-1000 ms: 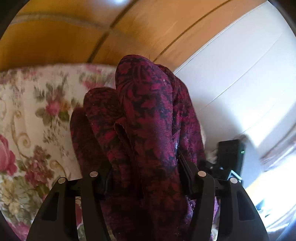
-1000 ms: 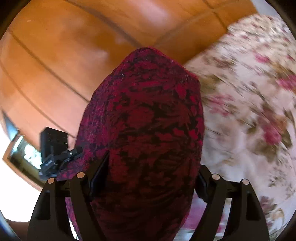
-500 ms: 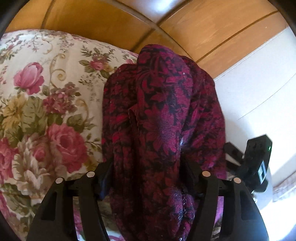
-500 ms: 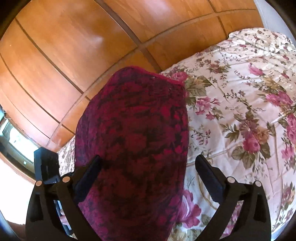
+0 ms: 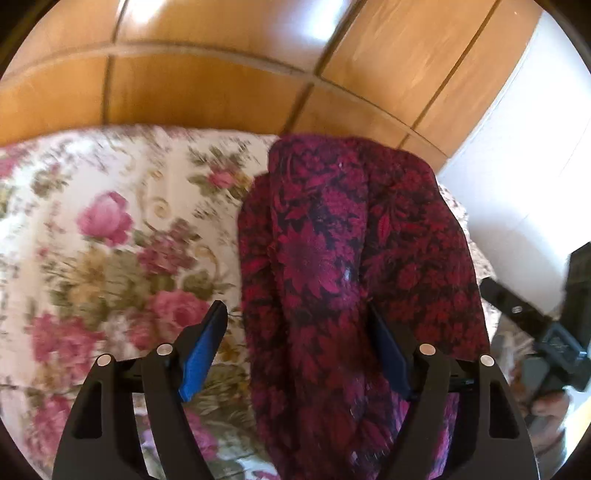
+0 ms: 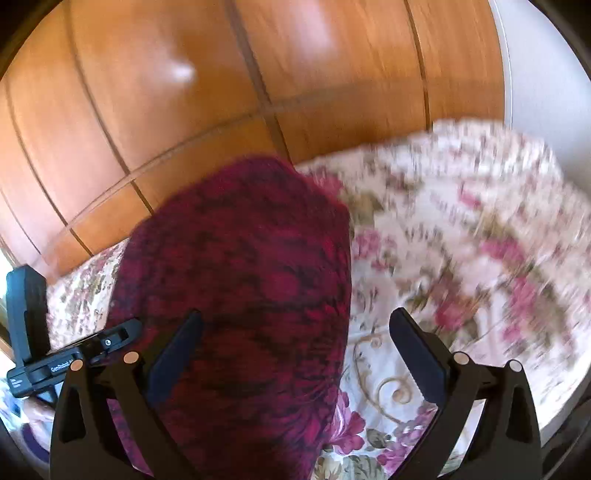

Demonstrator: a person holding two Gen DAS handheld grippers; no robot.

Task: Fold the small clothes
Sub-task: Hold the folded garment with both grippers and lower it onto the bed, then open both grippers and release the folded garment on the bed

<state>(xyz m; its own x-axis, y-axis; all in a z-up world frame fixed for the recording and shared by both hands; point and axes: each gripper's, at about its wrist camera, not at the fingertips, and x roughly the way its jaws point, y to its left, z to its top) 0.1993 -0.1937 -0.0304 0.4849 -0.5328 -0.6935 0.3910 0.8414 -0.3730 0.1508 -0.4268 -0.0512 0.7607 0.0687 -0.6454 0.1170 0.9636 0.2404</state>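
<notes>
- Left gripper [image 5: 295,328] spread; cloth [image 5: 354,280] drapes its 3 o'clock finger.
- Right gripper [image 6: 295,332] spread, cloth across it.
- Cloth bunched over bed [image 5: 110,236]; fold likely unfinished.

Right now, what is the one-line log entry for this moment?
left gripper: open, cloth draped between fingers | right gripper: open, cloth over left finger | bedspread below

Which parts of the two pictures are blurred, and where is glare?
Left wrist view: the bedspread is smeared, the garment fairly sharp, glare on the wood panel. Right wrist view: bedspread and garment are both smeared, a glare spot on the wood panel.
</notes>
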